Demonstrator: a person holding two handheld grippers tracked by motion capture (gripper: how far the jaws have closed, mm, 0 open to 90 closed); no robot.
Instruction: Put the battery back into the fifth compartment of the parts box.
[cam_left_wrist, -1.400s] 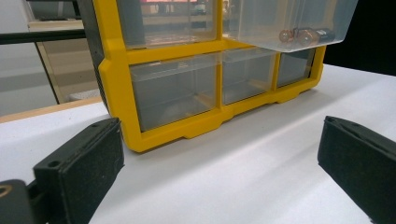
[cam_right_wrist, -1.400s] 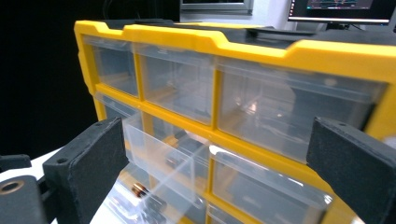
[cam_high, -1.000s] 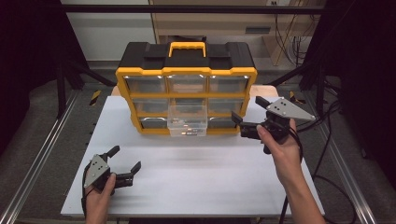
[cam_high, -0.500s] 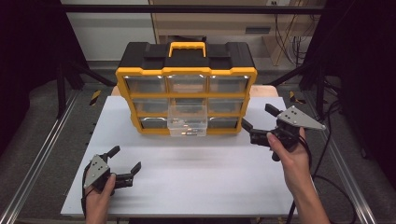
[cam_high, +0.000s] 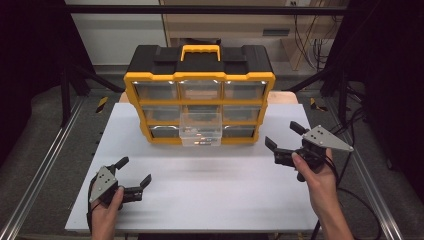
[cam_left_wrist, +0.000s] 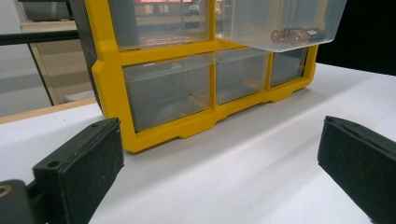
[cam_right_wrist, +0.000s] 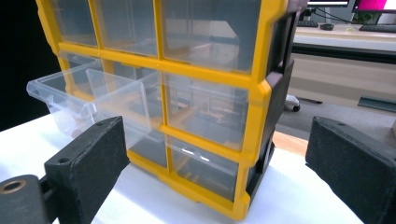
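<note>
From above, a yellow-and-black drawer cabinet (cam_high: 200, 95) stands at the white table's (cam_high: 210, 185) far middle, its clear middle drawer (cam_high: 200, 129) pulled out; the left gripper (cam_high: 134, 175) and right gripper (cam_high: 284, 136) gape wide, empty. The left gripper view shows batteries (cam_left_wrist: 294, 34) in that drawer. The right gripper view shows the drawer (cam_right_wrist: 88, 100) jutting from the clear-fronted grid.

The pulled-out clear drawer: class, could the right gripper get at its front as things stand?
Probably yes. The right gripper is open beside the organizer, and bare table lies between it and the clear drawer, which juts out in front of its neighbours.
</note>
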